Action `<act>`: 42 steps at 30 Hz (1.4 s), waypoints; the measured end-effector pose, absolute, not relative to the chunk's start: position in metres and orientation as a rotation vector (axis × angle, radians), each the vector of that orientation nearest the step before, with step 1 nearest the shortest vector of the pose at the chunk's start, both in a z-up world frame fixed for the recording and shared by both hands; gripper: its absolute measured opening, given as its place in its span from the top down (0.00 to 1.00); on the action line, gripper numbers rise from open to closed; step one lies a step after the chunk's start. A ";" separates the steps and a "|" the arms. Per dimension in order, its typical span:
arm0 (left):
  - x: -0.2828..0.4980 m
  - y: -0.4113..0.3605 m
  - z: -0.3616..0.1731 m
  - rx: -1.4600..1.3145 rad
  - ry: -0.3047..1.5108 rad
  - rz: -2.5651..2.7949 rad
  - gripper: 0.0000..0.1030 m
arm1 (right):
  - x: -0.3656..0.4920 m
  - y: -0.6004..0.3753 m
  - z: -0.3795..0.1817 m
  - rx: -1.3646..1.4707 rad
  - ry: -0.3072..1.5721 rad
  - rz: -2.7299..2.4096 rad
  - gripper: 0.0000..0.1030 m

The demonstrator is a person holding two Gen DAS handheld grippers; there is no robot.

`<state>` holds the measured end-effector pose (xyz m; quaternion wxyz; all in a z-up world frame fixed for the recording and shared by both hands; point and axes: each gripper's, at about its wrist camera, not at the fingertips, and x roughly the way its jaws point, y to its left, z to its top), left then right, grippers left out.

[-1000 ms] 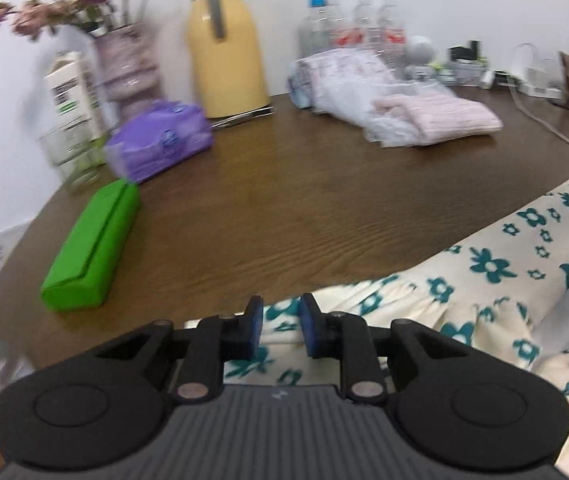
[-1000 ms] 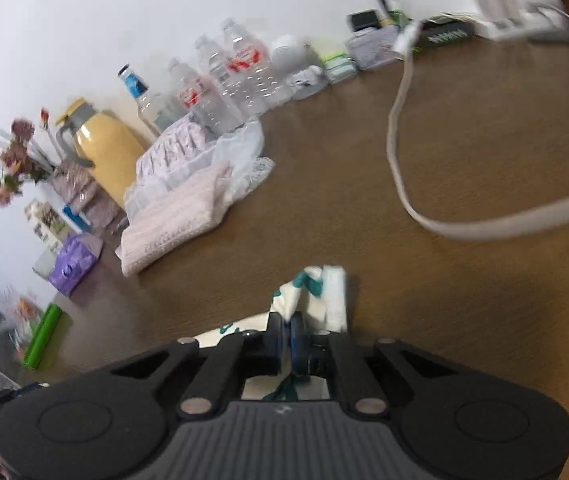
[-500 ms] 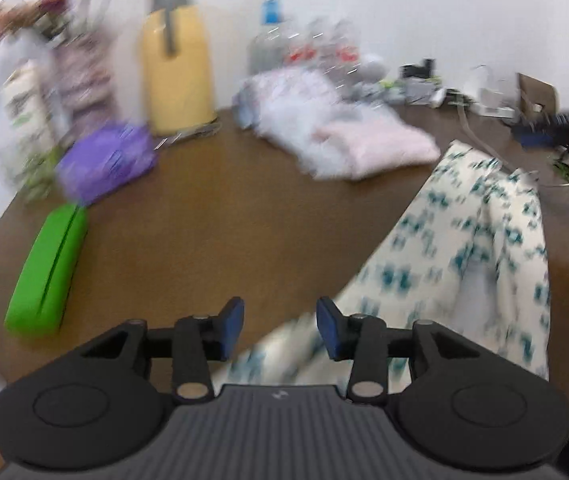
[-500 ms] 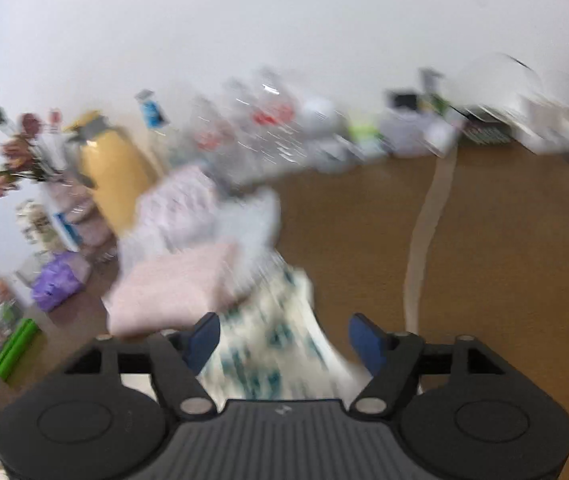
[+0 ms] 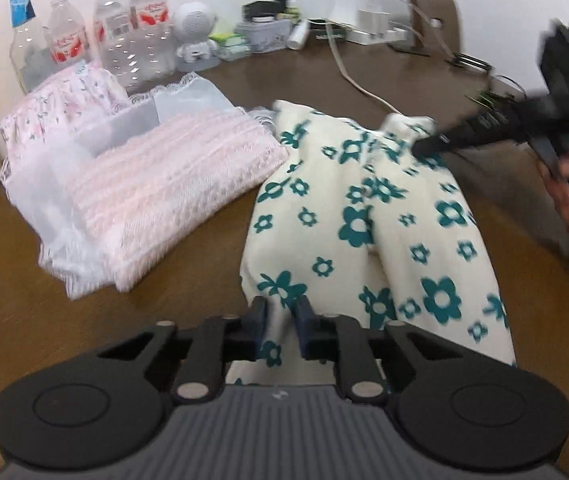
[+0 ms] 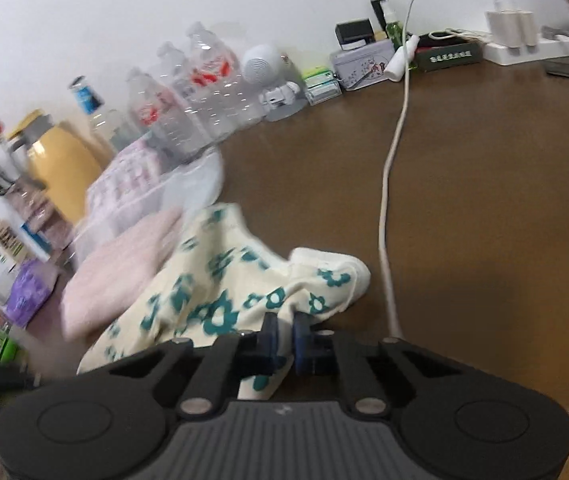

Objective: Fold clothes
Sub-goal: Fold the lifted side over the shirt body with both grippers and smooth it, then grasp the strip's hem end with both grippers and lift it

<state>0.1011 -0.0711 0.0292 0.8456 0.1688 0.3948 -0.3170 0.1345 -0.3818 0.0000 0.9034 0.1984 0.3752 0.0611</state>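
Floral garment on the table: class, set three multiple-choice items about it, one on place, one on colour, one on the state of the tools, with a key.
1. Where does the floral garment lie?
A. beside the pink folded cloth
B. on the power strip
C. inside the yellow jug

2. What colour are its flowers?
A. red
B. teal
C. purple

3. How do the tools stand?
A. both wide open
B. both nearly shut with the garment between their fingers
C. only the left holds it

Key: 1 A, its edge runs along the pink cloth; 2 B, teal blooms on cream; 3 B, the left tool takes the near edge and the right tool takes the far end.
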 end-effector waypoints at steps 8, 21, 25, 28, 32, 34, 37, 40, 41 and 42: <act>0.112 -0.067 0.056 0.082 0.853 -0.558 0.61 | 0.191 -0.396 0.036 0.209 0.730 0.136 0.64; -0.034 0.002 0.025 0.061 0.797 -0.588 0.84 | -0.096 -0.266 -0.005 0.081 0.725 0.342 0.82; -0.077 -0.017 0.027 0.034 0.797 -0.648 0.85 | -0.149 -0.272 0.004 -0.031 0.668 0.403 0.85; -0.128 -0.030 0.029 0.107 0.752 -0.675 0.83 | -0.188 -0.277 0.012 -0.116 0.624 0.452 0.81; -0.158 -0.002 0.045 0.138 0.672 -0.809 0.68 | -0.241 -0.285 0.022 -0.228 0.564 0.517 0.70; -0.172 0.018 0.055 0.207 0.567 -0.895 0.55 | -0.268 -0.285 0.024 -0.321 0.517 0.564 0.39; -0.200 0.026 0.052 0.465 0.331 -1.039 0.20 | -0.302 -0.275 0.020 -0.534 0.421 0.668 0.20; -0.231 0.015 0.035 0.746 0.141 -1.163 0.15 | -0.313 -0.247 0.005 -0.715 0.405 0.751 0.20; -0.239 0.010 0.025 0.876 0.084 -1.224 0.14 | -0.315 -0.238 -0.001 -0.772 0.408 0.771 0.20; -0.242 0.006 0.015 0.960 0.054 -1.229 0.14 | -0.314 -0.231 -0.010 -0.831 0.407 0.765 0.20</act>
